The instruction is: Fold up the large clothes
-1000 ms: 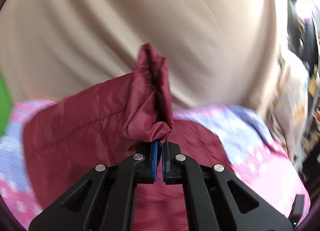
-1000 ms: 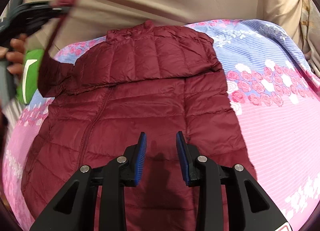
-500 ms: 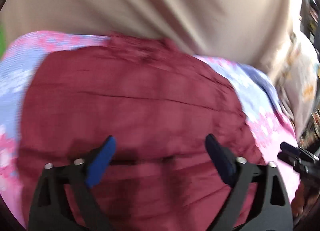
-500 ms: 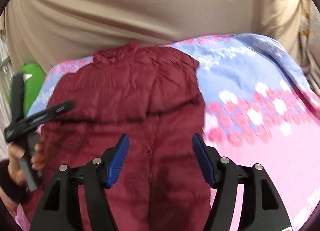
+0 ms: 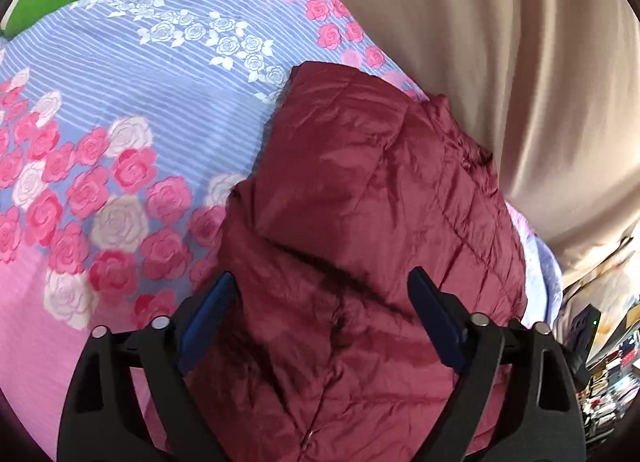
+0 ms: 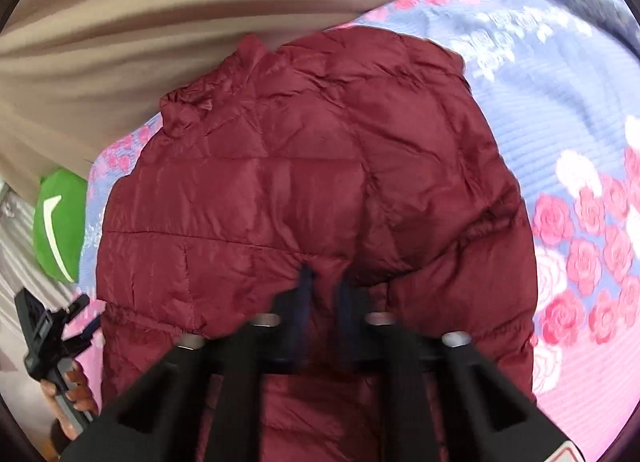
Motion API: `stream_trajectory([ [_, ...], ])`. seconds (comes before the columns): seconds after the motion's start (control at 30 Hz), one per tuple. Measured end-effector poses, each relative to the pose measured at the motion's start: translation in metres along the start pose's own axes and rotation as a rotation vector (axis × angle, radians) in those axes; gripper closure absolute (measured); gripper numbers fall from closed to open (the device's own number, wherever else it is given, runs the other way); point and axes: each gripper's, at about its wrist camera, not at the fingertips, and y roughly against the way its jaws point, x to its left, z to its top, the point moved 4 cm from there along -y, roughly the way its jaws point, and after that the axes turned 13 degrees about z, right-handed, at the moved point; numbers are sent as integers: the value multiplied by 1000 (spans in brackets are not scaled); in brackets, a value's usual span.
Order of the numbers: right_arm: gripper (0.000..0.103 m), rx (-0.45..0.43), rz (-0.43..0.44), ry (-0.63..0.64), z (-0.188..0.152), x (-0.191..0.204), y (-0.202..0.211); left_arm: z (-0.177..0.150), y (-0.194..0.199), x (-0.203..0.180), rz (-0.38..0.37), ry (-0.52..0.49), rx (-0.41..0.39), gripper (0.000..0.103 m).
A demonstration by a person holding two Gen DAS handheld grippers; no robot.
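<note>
A: Where is the maroon puffer jacket (image 6: 312, 182) now?

B: Flat on the floral bedspread (image 5: 120, 122), both sleeves folded in. A second ago the left hand-held gripper (image 5: 320, 322) pinched a raised sleeve; now it is wide apart and holds nothing.

A: And the right hand-held gripper (image 6: 322, 294)?

B: It was wide half a second ago; now narrow, blurred, over the jacket's middle. Grip: cannot tell. Likely next fold is hem toward collar.
</note>
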Motion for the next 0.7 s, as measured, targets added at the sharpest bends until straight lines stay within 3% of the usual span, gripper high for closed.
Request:
stream_trajectory([
  [0.13,100,-127,-54,201,27,49,27,17,-4,-20,-3,-30,-34,27],
  [0.23,100,-245,-18,336,48,94,57,24,-15,-35,23,-38,-30,33],
  [0.33,100,-345,16,403,66,110,79,20,-29,-47,47,-62,-2,39],
  [0.4,100,-353,0,374,76,94,74,16,-37,-50,74,-86,1,41],
  [0.53,101,-121,-173,152,77,-11,-10,5,-34,-48,77,-77,-3,42],
  [0.6,101,-97,-151,98,65,-40,-25,-7,-23,-48,49,-83,10,41],
  [0.7,101,-133,-105,79,63,-43,-22,-23,-17,-47,40,-117,36,41],
])
